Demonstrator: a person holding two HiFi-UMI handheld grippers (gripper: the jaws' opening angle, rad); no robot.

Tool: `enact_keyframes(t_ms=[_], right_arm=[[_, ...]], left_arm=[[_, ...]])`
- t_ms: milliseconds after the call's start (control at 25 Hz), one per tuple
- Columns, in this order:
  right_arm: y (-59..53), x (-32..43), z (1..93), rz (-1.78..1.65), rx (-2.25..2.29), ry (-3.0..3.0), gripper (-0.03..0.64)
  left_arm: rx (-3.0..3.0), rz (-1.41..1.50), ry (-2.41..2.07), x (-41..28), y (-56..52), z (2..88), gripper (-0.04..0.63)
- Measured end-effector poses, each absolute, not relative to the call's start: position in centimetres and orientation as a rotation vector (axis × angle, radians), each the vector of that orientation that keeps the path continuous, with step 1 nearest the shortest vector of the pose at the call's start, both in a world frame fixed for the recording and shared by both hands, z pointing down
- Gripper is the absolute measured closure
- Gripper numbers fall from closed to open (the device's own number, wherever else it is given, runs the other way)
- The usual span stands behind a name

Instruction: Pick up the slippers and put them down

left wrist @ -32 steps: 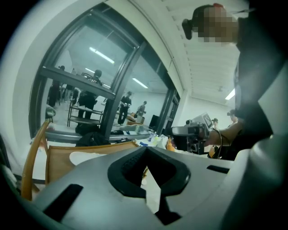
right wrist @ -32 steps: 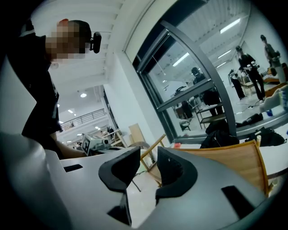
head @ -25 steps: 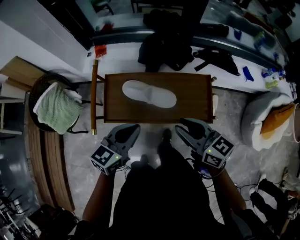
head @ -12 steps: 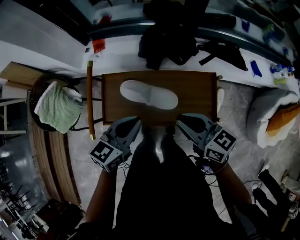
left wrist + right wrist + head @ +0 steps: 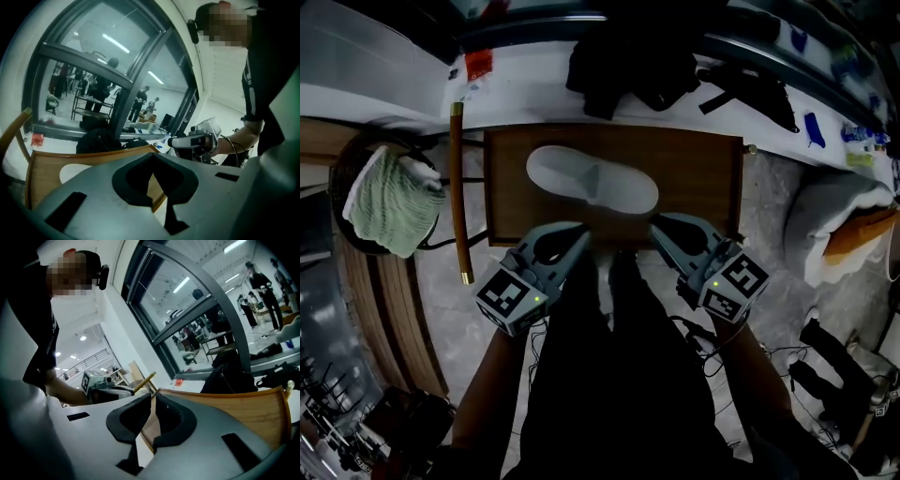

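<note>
A pair of white slippers (image 5: 591,178) lies toe to toe on the brown wooden table (image 5: 703,178), left of its middle. My left gripper (image 5: 583,232) hovers at the table's near edge just below the slippers, its jaws together on nothing. My right gripper (image 5: 656,225) is beside it at the same edge, its jaws closing, nearly together, with nothing between them. In the left gripper view the slippers (image 5: 75,169) show white past the left gripper (image 5: 151,154) on the table (image 5: 44,173). The right gripper view shows the right gripper (image 5: 153,397) over the table (image 5: 243,408).
A round chair with a green towel (image 5: 389,202) and a wooden rail (image 5: 457,187) stand left of the table. Black bags (image 5: 628,66) lie on the white ledge behind. A white beanbag (image 5: 839,225) is at the right. Cables (image 5: 703,337) trail on the floor.
Both grippers have moved forward and down to the table's near edge. The right gripper's jaws have drawn together. The slippers have not moved.
</note>
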State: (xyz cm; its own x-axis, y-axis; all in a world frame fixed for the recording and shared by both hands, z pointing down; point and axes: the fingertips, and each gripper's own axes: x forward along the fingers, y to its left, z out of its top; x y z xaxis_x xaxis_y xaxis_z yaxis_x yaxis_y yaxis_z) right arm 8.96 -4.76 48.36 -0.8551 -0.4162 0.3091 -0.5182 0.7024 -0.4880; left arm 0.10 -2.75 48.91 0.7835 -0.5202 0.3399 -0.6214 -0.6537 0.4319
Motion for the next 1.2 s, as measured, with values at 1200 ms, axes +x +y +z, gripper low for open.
enact_keyframes(t_ms=[1200], right_arm=[[-8.6, 14.3, 66.6, 1.425, 0.900, -2.299, 0.433]], left_arm=[[2.358, 0.202, -0.774, 3.2, -4.2, 57.9, 0.594]])
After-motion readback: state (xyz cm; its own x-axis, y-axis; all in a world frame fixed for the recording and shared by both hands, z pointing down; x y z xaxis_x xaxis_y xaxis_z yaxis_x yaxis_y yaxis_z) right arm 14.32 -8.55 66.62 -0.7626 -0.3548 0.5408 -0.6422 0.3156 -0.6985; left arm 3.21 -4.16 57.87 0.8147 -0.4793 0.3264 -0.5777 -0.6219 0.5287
